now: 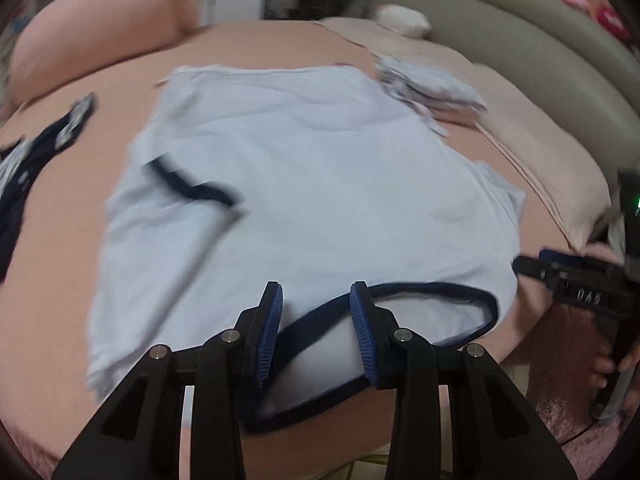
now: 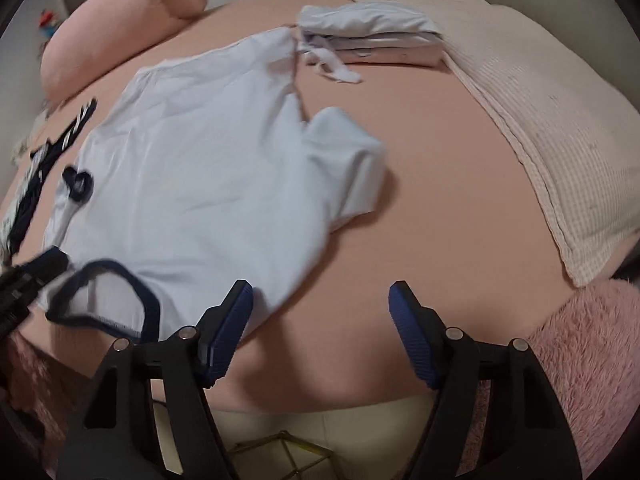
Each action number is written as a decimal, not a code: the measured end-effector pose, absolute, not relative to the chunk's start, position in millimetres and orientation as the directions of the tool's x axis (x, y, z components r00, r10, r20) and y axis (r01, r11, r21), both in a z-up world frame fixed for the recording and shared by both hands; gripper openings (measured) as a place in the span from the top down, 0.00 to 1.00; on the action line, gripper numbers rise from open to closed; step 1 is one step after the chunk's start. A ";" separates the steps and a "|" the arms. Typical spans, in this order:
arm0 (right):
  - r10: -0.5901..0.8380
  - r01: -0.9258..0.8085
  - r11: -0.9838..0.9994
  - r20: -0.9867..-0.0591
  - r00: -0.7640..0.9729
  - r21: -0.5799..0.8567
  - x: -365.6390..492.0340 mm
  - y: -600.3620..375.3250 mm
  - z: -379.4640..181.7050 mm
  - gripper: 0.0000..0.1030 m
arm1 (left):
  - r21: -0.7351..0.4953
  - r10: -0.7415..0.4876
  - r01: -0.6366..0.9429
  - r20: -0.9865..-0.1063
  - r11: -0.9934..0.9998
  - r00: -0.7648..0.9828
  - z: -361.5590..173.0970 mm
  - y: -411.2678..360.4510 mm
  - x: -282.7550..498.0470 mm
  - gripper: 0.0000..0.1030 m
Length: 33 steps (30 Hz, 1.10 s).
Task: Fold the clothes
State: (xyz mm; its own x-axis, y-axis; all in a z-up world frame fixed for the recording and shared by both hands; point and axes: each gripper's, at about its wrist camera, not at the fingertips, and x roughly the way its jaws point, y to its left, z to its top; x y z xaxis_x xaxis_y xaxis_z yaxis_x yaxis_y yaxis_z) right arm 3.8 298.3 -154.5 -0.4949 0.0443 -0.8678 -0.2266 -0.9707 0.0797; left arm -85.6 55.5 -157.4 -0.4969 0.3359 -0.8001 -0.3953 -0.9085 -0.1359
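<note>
One pale blue T-shirt (image 1: 304, 184) with a navy-trimmed neckline (image 1: 400, 312) is spread flat on the pink bed sheet (image 2: 440, 200), the neckline lying at the near edge of the bed. The left tongs (image 1: 316, 328) are seen released, the blue pads apart on either side of the collar trim, with nothing pinched between them. The right tongs (image 2: 320, 320) are likewise spread wide over bare sheet, just beside the shirt's near shoulder. One sleeve (image 2: 348, 164) is seen lying out to the right side, partly doubled over. A stack of folded pale garments (image 2: 372, 36) is set at the far side of the bed, beside a checked blanket (image 2: 560, 140). A dark navy garment (image 1: 36, 160) is left crumpled at the left, and a pink pillow (image 2: 120, 28) is propped at the far left corner
</note>
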 end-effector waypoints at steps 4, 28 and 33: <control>-0.052 -0.145 -0.976 -0.820 -0.570 0.163 2.5 292.9 -144.2 0.28 | -0.127 0.344 -0.440 -0.820 -0.889 -0.457 -166.7 86.0 -90.7 0.64; -0.259 -0.241 -0.885 -0.852 -0.456 0.398 -59.0 358.4 -172.6 0.21 | -0.245 0.414 -0.415 -0.824 -0.876 -0.388 -170.7 118.3 -106.2 0.63; -0.182 -0.158 -0.936 -0.818 -0.545 0.314 -72.4 339.8 -154.5 0.65 | -0.259 0.430 -0.423 -0.819 -0.868 -0.380 -173.2 105.5 -98.0 0.62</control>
State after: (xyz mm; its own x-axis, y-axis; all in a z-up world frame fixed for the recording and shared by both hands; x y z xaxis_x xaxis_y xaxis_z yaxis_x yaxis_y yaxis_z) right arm -72.4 339.8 -154.5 -0.5452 -0.1820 -0.8183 -0.1582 -0.9363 0.3136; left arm -98.0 105.5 -173.2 -0.3805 0.4303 -0.8186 -0.4234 -0.8680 -0.2595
